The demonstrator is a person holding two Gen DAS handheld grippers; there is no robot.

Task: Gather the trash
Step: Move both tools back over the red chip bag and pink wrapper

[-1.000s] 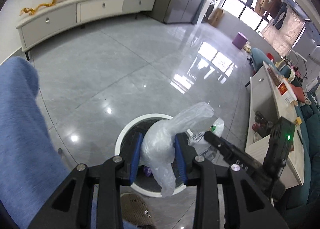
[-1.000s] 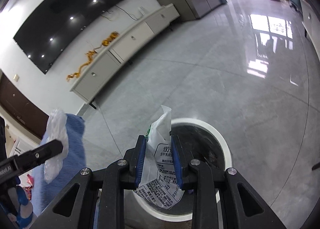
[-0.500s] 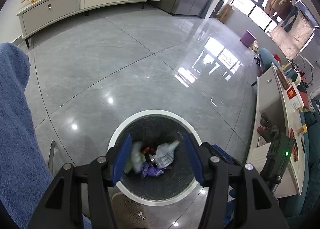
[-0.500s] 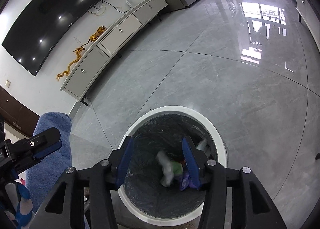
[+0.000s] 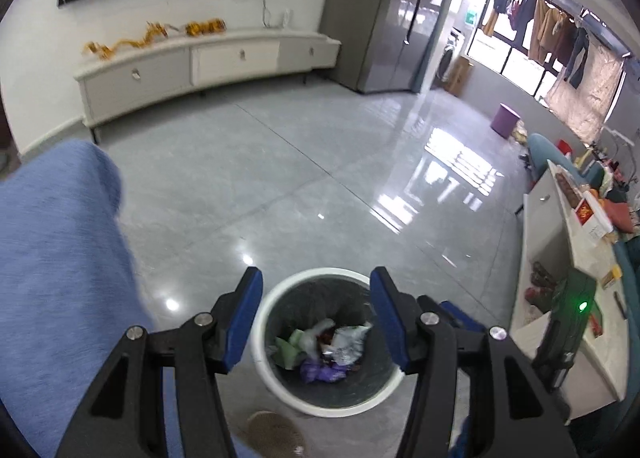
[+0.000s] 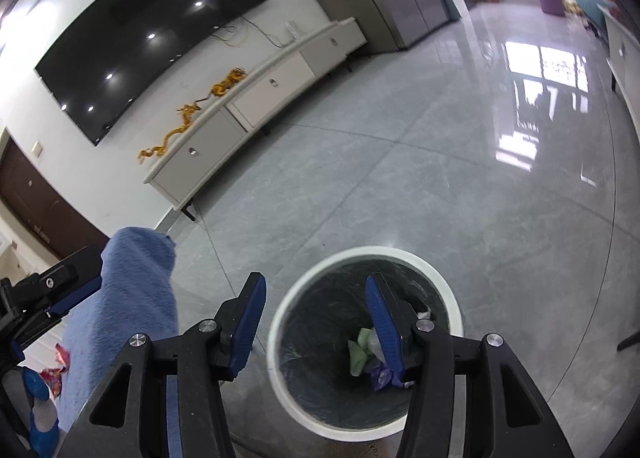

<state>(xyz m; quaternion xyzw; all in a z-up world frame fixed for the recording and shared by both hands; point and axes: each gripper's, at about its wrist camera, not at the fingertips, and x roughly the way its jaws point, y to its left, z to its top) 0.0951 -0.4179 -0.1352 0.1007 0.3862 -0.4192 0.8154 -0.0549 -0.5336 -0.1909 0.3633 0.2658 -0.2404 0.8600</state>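
Observation:
A white-rimmed trash bin (image 5: 332, 411) with a dark liner stands on the grey floor right below both grippers. Inside lies crumpled trash (image 5: 344, 342): white and silvery wrappers, a green piece and a purple one. My left gripper (image 5: 316, 278) hangs open above the bin with nothing between its blue pads. In the right wrist view the bin (image 6: 454, 302) sits under my right gripper (image 6: 315, 282), which is also open and holds nothing. The green piece of trash (image 6: 360, 350) shows beside its right finger.
A person's blue trouser leg (image 5: 60, 278) stands close on the left, with a slipper (image 5: 272, 436) by the bin. A low white table (image 5: 560, 258) with clutter runs along the right. A white TV cabinet (image 5: 200, 65) lines the far wall, with open tiled floor between.
Both grippers opened and let go: the clear plastic bag and the printed white pouch dropped into the bin. Both grippers have since lifted, showing more of the room.

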